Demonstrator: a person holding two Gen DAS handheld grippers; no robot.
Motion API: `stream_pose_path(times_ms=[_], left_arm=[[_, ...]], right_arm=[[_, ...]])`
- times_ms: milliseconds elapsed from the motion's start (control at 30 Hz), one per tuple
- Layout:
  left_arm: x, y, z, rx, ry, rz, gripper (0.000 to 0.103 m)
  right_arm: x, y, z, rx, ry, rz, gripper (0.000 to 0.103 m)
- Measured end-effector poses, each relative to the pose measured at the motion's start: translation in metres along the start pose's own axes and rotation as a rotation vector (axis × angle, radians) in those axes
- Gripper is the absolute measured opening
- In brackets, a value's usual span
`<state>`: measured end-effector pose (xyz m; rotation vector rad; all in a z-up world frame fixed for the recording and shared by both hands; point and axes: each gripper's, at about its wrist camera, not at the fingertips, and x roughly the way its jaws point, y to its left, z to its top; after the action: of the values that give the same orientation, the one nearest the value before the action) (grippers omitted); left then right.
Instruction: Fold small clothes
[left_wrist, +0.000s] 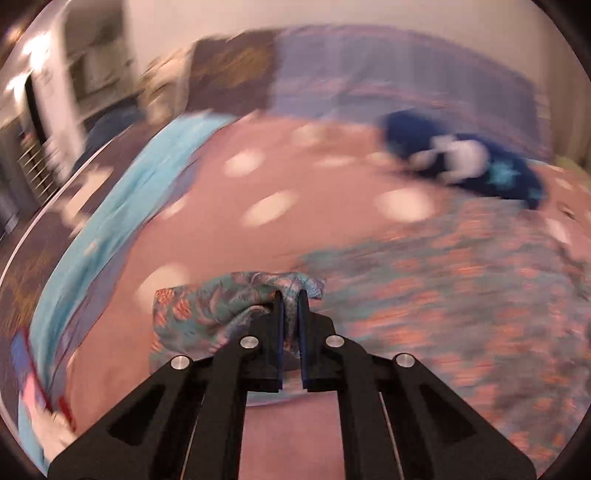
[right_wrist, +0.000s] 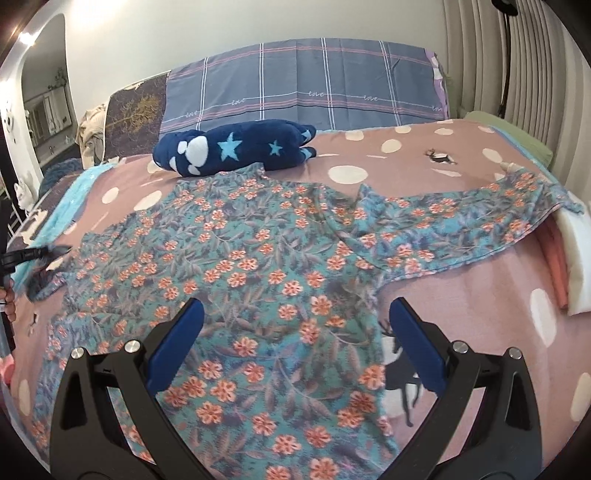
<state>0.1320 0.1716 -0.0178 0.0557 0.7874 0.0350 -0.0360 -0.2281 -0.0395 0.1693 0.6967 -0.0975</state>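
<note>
A teal shirt with orange flowers lies spread flat on the pink dotted bedcover, one sleeve stretched to the right. My right gripper hangs open over the shirt's lower body, with nothing pinched between its blue pads. In the blurred left wrist view my left gripper is shut on a bunched-up end of the shirt's left sleeve, lifted off the bedcover. The rest of the shirt smears away to the right. The left gripper also shows as a dark blur at the right wrist view's left edge.
A navy plush toy with light blue stars lies just beyond the shirt's collar. A grey plaid pillow stands against the wall. Folded pink and white items sit at the bed's right edge, a turquoise blanket along the left.
</note>
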Motion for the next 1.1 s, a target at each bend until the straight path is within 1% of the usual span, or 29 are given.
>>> stream_pose_path(times_ms=[33, 67, 100, 133, 167, 200, 233, 267, 300, 333, 367, 400, 433, 467, 500, 533, 567, 633, 700, 733, 767, 800, 833, 900, 967, 1000, 1033, 1067, 1100], left_arm=[[-0.008, -0.018, 0.002, 0.017, -0.018, -0.028, 0.006], [-0.014, -0.027, 0.004, 0.013, -0.023, -0.058, 0.006], [-0.017, -0.035, 0.004, 0.0, -0.021, -0.102, 0.006], [-0.018, -0.039, 0.007, -0.019, -0.015, -0.162, 0.006], [-0.022, -0.047, 0.006, -0.02, -0.012, -0.2, 0.006], [-0.025, -0.059, 0.005, 0.004, -0.014, -0.248, 0.006], [-0.029, -0.069, 0.002, 0.022, -0.018, -0.271, 0.006], [-0.034, -0.086, -0.004, 0.046, -0.021, -0.304, 0.006], [-0.035, -0.096, -0.009, 0.054, -0.017, -0.316, 0.006], [-0.034, -0.106, -0.016, 0.06, -0.001, -0.338, 0.006], [-0.03, -0.11, -0.022, 0.059, 0.015, -0.35, 0.006], [-0.026, -0.117, -0.031, 0.056, 0.036, -0.35, 0.006], [-0.021, -0.12, -0.037, 0.057, 0.046, -0.345, 0.006], [-0.019, -0.123, -0.044, 0.059, 0.055, -0.345, 0.006], [-0.016, -0.127, -0.051, 0.055, 0.07, -0.353, 0.006], [-0.013, -0.126, -0.054, 0.048, 0.079, -0.356, 0.006], [-0.011, -0.126, -0.059, 0.038, 0.089, -0.36, 0.006], [-0.007, -0.12, -0.064, 0.014, 0.101, -0.367, 0.006], [-0.009, -0.114, -0.066, -0.004, 0.107, -0.375, 0.006], [-0.009, -0.112, -0.065, -0.008, 0.106, -0.374, 0.006], [-0.01, -0.111, -0.065, -0.011, 0.105, -0.374, 0.006], [-0.011, -0.11, -0.065, -0.012, 0.104, -0.375, 0.006], [-0.013, -0.109, -0.065, -0.015, 0.1, -0.375, 0.006], [-0.016, -0.108, -0.065, -0.021, 0.095, -0.375, 0.006], [-0.018, -0.107, -0.064, -0.027, 0.091, -0.37, 0.006], [-0.019, -0.107, -0.064, -0.03, 0.091, -0.37, 0.006], [-0.019, -0.107, -0.063, -0.034, 0.092, -0.374, 0.006], [-0.02, -0.108, -0.061, -0.037, 0.092, -0.373, 0.006], [-0.021, -0.11, -0.059, -0.04, 0.088, -0.369, 0.006]], right_arm=[[0.0, 0.001, 0.0, 0.004, 0.004, 0.009, 0.101], [0.0, 0.002, -0.001, 0.002, 0.006, 0.018, 0.101], [-0.001, 0.002, -0.002, -0.005, 0.006, 0.021, 0.101], [-0.002, 0.002, -0.002, -0.015, 0.003, 0.021, 0.101], [-0.002, 0.001, -0.002, -0.025, 0.001, 0.016, 0.101], [-0.002, -0.001, -0.001, -0.026, 0.002, 0.015, 0.101], [-0.001, -0.003, 0.0, -0.017, 0.007, 0.019, 0.101], [0.002, -0.007, 0.002, 0.013, 0.026, 0.045, 0.101], [0.004, -0.009, 0.004, 0.037, 0.042, 0.074, 0.101], [0.006, -0.011, 0.006, 0.058, 0.055, 0.104, 0.101], [0.009, -0.011, 0.008, 0.085, 0.068, 0.153, 0.1], [0.011, -0.01, 0.011, 0.095, 0.069, 0.18, 0.086], [0.014, -0.009, 0.013, 0.102, 0.074, 0.2, 0.076], [0.023, -0.004, 0.019, 0.106, 0.11, 0.23, 0.054], [0.031, 0.0, 0.023, 0.111, 0.14, 0.263, 0.029], [0.04, 0.004, 0.027, 0.125, 0.181, 0.312, 0.02], [0.055, 0.012, 0.032, 0.155, 0.24, 0.387, 0.018], [0.076, 0.027, 0.039, 0.188, 0.325, 0.464, 0.02], [0.099, 0.054, 0.046, 0.214, 0.403, 0.558, 0.041], [0.107, 0.065, 0.048, 0.215, 0.429, 0.588, 0.058], [0.117, 0.079, 0.049, 0.216, 0.463, 0.622, 0.062], [0.131, 0.095, 0.049, 0.218, 0.516, 0.659, 0.062], [0.14, 0.105, 0.048, 0.221, 0.552, 0.678, 0.062], [0.164, 0.126, 0.045, 0.25, 0.642, 0.691, 0.063], [0.182, 0.141, 0.042, 0.289, 0.696, 0.704, 0.063], [0.187, 0.147, 0.043, 0.296, 0.7, 0.706, 0.063], [0.188, 0.152, 0.046, 0.295, 0.69, 0.705, 0.059], [0.189, 0.159, 0.052, 0.264, 0.664, 0.693, 0.031], [0.187, 0.164, 0.059, 0.219, 0.64, 0.694, 0.005]])
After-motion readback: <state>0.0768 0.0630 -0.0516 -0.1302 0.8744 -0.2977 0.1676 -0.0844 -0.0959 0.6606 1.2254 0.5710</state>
